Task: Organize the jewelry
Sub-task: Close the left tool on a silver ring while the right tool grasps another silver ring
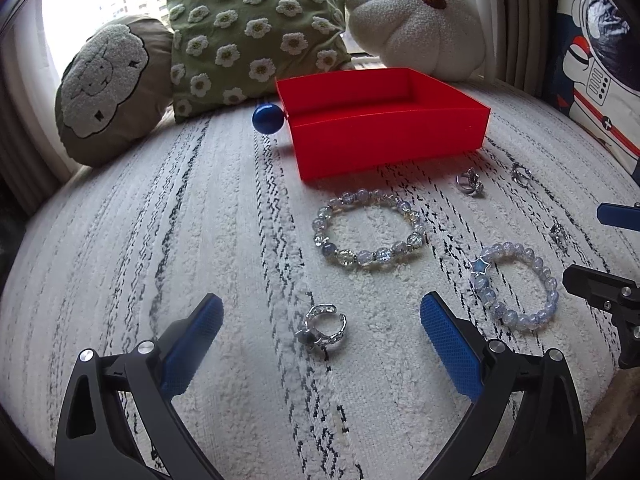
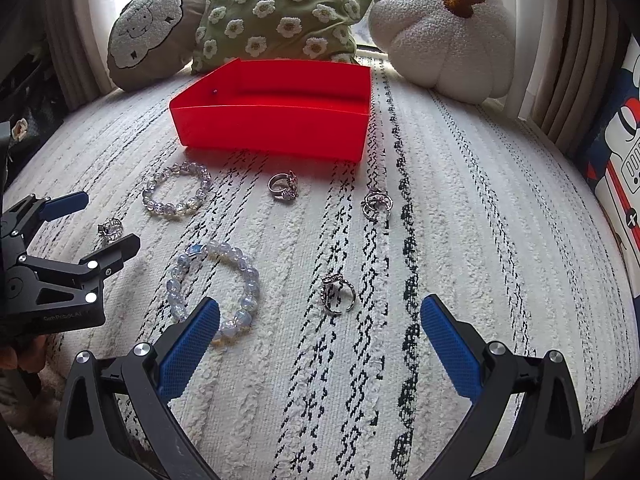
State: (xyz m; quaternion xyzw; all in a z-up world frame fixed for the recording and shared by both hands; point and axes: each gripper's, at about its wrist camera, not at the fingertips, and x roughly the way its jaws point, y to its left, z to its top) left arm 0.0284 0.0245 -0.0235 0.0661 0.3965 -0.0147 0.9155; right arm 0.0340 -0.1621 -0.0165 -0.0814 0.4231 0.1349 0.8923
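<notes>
The left claw stands wide around a silver ring on the shaggy rug; the right claw, equally wide, holds nothing. The ring could sink into the pile and slip the pads. Two bead bracelets and more rings lie before the empty red tray; nothing blocks the way.

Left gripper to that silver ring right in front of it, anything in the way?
Nothing visible. The left gripper is open and the ring lies on bare rug between its fingers. Toward the red tray, the clear bead bracelet lies just right of a straight path.
</notes>
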